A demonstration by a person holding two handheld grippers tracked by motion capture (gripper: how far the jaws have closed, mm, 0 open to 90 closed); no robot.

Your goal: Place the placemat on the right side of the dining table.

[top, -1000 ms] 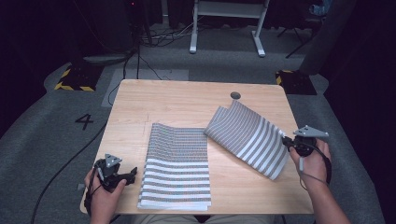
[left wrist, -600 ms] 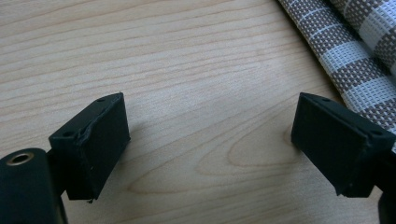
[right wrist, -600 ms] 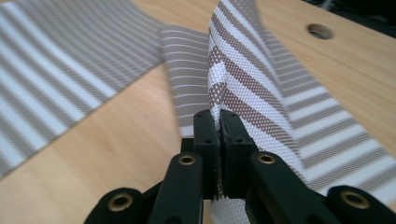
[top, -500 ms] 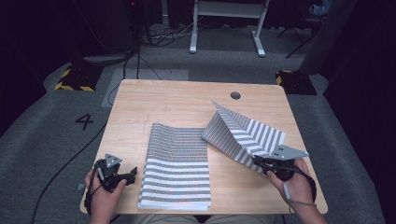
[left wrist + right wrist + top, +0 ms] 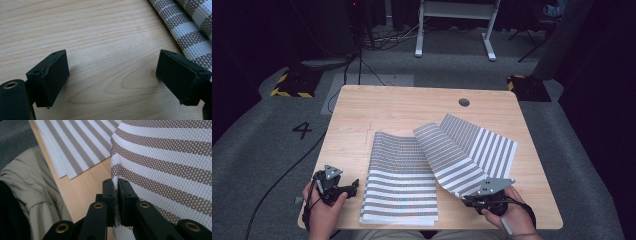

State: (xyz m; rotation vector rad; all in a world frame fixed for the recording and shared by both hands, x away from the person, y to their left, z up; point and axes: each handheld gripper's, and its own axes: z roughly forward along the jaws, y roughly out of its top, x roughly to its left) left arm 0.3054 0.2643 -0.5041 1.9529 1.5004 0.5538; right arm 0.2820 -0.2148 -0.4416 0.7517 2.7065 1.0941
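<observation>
– where do our hands sit?
– our left gripper (image 5: 343, 187) rests spread on the table (image 5: 402, 107), beside the flat mats (image 5: 399, 185).
– and our right gripper (image 5: 474, 200)?
– low at the near edge, pinching the lifted striped mat (image 5: 462, 155) by its corner.

Brown-and-white stripes on pale wood

The lifted mat (image 5: 462, 155) shows brown and white bands in a dotted weave, and the flat mat (image 5: 399, 182) carries the same stripes, narrower toward its far end. The table (image 5: 377, 107) is light tan with wavy grain. Both grippers (image 5: 354, 184) (image 5: 465, 200) are black with brass-coloured rivets and grey top plates. The floor (image 5: 277, 150) is grey, marked with a black 4.
</observation>
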